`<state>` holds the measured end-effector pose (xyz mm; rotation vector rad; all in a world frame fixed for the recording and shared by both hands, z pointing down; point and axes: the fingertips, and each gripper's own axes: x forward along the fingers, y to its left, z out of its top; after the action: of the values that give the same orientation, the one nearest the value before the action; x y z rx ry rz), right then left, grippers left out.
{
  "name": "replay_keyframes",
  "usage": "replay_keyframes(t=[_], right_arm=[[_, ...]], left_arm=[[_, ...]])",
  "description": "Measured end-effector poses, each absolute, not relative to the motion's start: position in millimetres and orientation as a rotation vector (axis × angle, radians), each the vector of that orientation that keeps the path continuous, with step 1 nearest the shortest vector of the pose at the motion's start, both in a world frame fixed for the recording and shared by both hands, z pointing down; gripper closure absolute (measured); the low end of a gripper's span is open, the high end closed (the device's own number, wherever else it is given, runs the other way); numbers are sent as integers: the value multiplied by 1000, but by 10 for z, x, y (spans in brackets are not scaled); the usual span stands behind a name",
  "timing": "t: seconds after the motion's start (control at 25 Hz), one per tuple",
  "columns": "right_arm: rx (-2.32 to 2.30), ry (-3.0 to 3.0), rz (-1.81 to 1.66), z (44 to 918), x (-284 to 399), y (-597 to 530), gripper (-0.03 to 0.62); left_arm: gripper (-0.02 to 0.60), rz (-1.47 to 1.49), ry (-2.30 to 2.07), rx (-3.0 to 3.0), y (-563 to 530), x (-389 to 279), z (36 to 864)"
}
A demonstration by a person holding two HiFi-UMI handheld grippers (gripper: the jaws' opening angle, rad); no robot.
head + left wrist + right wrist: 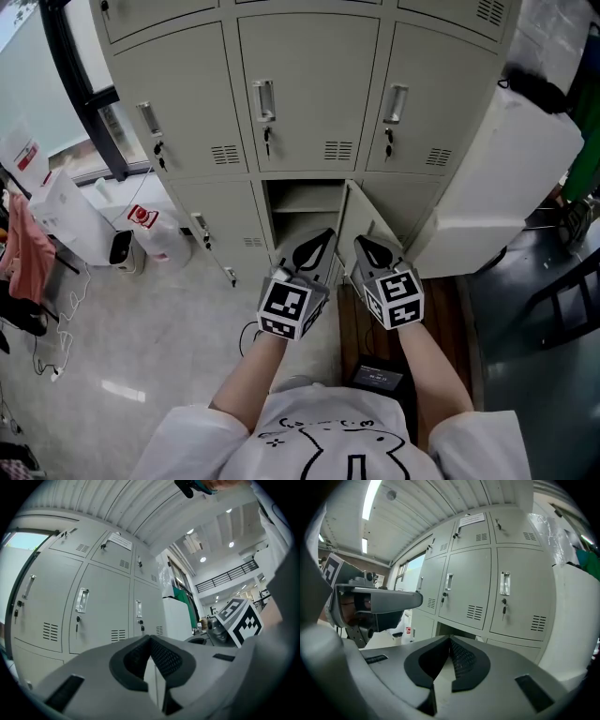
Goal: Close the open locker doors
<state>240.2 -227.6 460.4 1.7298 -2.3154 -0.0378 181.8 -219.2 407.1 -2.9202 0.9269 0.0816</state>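
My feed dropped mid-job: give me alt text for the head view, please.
The lower middle locker stands open, its door swung out to the right, while the three lockers above are shut. The left gripper and right gripper are held side by side just in front of it, both shut and empty.

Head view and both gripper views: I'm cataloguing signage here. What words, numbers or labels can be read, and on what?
No text here is readable.
Paper label on an upper locker door: print too small to read.
Red sticker on the white container beside the lockers: too blurred to read.
Red label on the white box at far left: too small to read.
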Motion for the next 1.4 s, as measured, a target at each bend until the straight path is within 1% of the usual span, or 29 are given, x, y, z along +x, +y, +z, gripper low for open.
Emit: replay_keyframes(t=[0.4, 0.44, 0.52, 0.56, 0.6, 0.8, 1.16, 1.4], right_arm=[[1860, -2191, 89, 4806, 3104, -2128, 573], [1864, -2186, 109, 4834, 3156, -2116, 556], [1862, -2174, 138, 4899, 3249, -2099, 501], [1858, -2166, 146, 4935, 3297, -2093, 483], [1853, -2157, 153, 4969, 3344, -2090, 480], [1816, -2144, 205, 5116, 3537, -2073, 480], [1740, -2137, 258, 5355, 3664, -2080, 480], [1699, -2141, 285, 5486, 3664, -2067, 503]], left_arm=[[561, 46, 747, -2999, -2154, 2419, 4205], [561, 47, 738, -3005, -2154, 2466, 4228], [561, 46, 726, -3012, -2157, 2549, 4260], [561, 43, 720, -3016, -2155, 2585, 4275], [561, 37, 714, -3021, -2153, 2617, 4294], [561, -7, 696, -3036, -2177, 2696, 4353], [561, -38, 705, -3039, -2279, 2684, 4448], [561, -49, 710, -3033, -2305, 2649, 4468]])
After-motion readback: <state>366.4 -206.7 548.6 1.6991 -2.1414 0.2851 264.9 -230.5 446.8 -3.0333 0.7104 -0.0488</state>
